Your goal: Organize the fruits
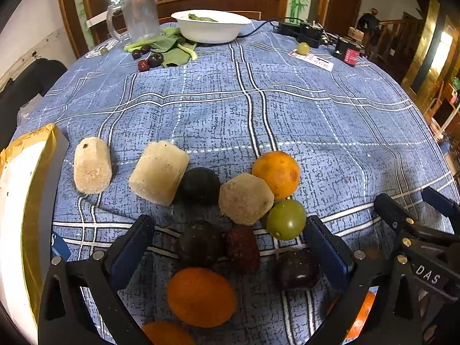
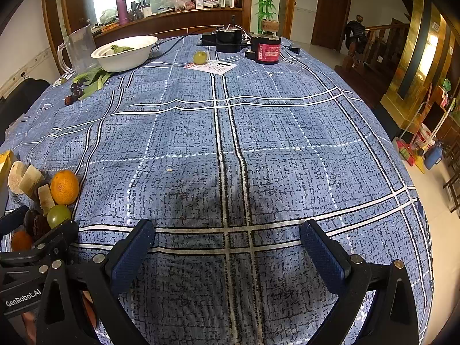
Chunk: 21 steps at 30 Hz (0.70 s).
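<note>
A cluster of fruit lies on the blue checked tablecloth near its front edge. My left gripper is open over it, with a dark plum, a red date, another plum and an orange between its fingers. Beyond lie three pale sugarcane pieces, an orange and a green fruit. My right gripper is open and empty over bare cloth, to the right of the cluster. It also shows in the left wrist view.
A white bowl with greens, a clear mug, leaves and small dark fruits stand at the far left. A green fruit on a card, a red-labelled can and cables lie far back. A yellow-edged box is at the left.
</note>
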Available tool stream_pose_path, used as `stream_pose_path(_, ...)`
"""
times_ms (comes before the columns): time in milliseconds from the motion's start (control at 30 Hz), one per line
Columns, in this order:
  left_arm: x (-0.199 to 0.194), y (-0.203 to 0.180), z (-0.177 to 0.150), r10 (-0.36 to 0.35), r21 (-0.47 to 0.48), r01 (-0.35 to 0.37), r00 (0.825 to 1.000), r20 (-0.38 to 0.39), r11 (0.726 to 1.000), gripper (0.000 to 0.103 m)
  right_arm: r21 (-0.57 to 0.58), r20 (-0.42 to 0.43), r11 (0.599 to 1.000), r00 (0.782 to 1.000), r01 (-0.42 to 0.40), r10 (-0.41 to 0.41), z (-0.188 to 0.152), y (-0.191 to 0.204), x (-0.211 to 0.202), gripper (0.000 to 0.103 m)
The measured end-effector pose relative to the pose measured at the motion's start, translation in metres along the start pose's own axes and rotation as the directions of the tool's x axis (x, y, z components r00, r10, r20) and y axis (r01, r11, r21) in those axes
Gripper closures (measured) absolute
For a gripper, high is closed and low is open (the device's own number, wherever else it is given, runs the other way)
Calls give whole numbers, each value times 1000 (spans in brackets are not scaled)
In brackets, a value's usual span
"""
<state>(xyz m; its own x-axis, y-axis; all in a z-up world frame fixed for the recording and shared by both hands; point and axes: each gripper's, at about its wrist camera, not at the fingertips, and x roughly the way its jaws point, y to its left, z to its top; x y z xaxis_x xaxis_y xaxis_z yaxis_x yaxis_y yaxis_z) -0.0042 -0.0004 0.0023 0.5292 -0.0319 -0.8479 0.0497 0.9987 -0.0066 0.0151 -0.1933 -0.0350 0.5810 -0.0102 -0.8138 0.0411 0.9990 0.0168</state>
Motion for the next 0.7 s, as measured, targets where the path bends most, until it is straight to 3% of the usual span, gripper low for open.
stream_pose_path(167, -12, 7, -7, -80, -7, 80, 997, -23, 997, 1, 2, -32, 1000, 999, -6, 6, 0, 4, -2, 1)
stream_pose_path(233, -29, 13, -9, -104, -31, 105, 994, 27, 994, 1, -1, -39, 1000, 999, -3, 3, -1, 3, -3, 1)
stream_pose_path(400, -85, 25, -19, -84, -19, 88, 980, 178, 996, 0, -4, -70, 1000, 997, -27, 27, -2, 1, -13, 1)
stream_pose_path(567, -133, 42, -31, -6, -55, 25, 947, 321, 998, 0, 5, 72, 999, 996, -43, 43, -11, 5, -62, 1)
stream_pose_path(600, -139, 45, -33, 10, -61, 12, 942, 335, 998, 0, 15, 128, 998, 990, -57, 55, -16, 7, -81, 1)
stream_pose_path(700, -153, 49, -41, 78, -73, -55, 927, 366, 996, 0, 24, 171, 997, 983, -73, 68, -22, 11, -95, 1)
